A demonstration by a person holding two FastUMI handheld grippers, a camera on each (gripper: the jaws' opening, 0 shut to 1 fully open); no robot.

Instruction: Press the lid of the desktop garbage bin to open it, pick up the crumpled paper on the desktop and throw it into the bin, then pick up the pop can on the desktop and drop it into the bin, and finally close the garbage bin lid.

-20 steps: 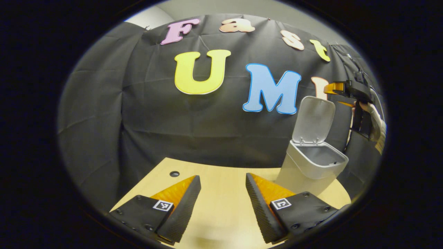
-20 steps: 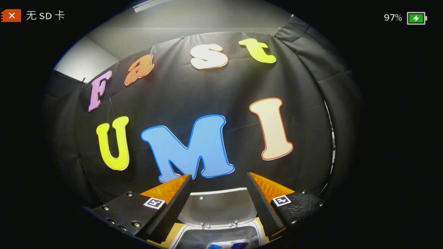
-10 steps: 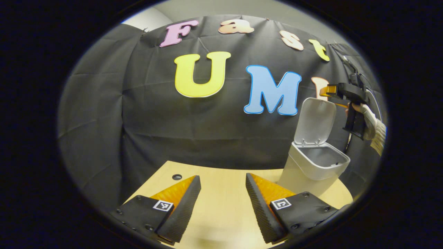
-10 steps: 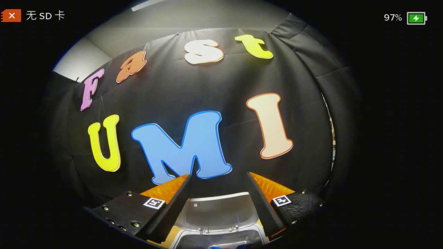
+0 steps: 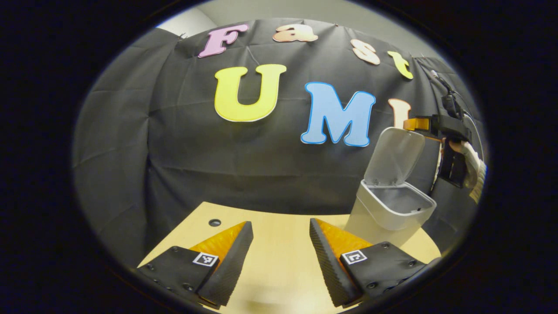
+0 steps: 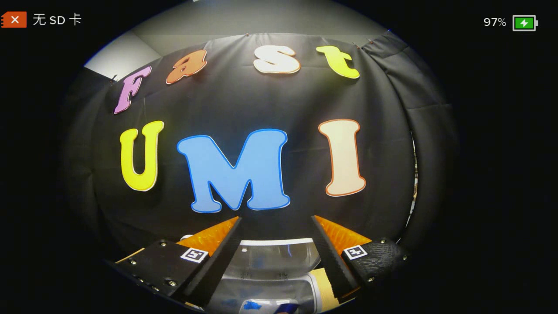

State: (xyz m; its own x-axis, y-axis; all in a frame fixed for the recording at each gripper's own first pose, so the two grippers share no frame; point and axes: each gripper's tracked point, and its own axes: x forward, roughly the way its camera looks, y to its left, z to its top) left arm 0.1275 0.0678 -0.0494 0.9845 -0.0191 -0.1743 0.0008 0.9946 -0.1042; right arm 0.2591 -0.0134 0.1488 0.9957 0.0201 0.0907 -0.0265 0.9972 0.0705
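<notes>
Wooden desktop, bin lid raised, right gripper jaws apart above it, left gripper jaws open, empty.

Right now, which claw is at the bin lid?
The right claw, beside the top of the raised lid; the left claw hangs open over the table.

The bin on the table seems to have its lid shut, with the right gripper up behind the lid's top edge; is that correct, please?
Not quite: the bin's lid stands open, hinged up at the back, as the left gripper view shows. The right gripper is indeed up at the lid's top edge.
</notes>
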